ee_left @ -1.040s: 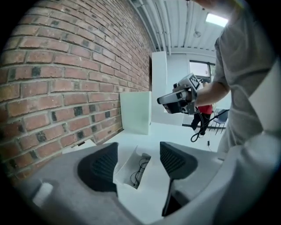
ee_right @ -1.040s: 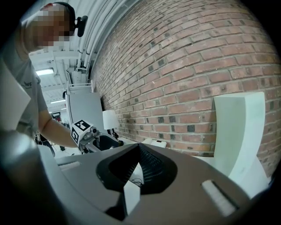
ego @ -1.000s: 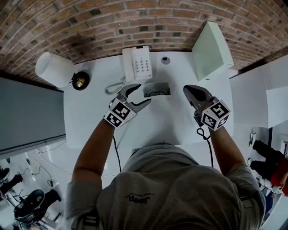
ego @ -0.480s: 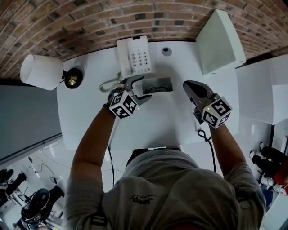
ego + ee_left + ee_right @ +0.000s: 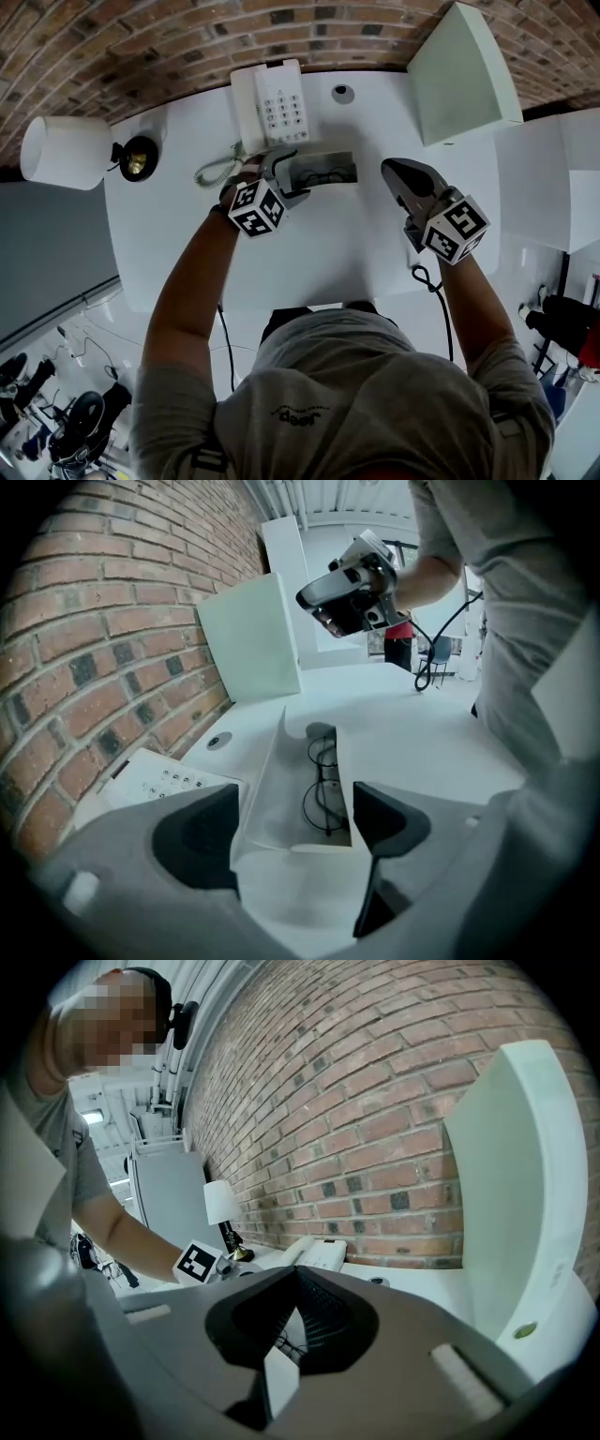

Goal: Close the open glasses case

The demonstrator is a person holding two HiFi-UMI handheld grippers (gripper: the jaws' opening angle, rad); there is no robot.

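Observation:
The white glasses case (image 5: 330, 170) lies open on the white table (image 5: 328, 253), just in front of the telephone. In the left gripper view the case (image 5: 281, 789) shows dark-rimmed glasses (image 5: 323, 789) lying inside, its lid standing up on the left. My left gripper (image 5: 289, 176) is open, and its jaws straddle the case's near end (image 5: 295, 832), one on each side. My right gripper (image 5: 398, 174) is shut on nothing and hovers to the right of the case, apart from it (image 5: 295, 1297); it also shows raised in the left gripper view (image 5: 342, 602).
A white telephone (image 5: 272, 103) with a coiled cord sits at the back by the brick wall. A white lamp (image 5: 66, 150) stands at the far left, and a pale green upright box (image 5: 459, 75) at the back right. A small round disc (image 5: 342, 93) lies between telephone and box.
My left gripper has moved forward to the case, so its open jaws now stand either side of the case's end. The right gripper has stayed shut and almost in place.

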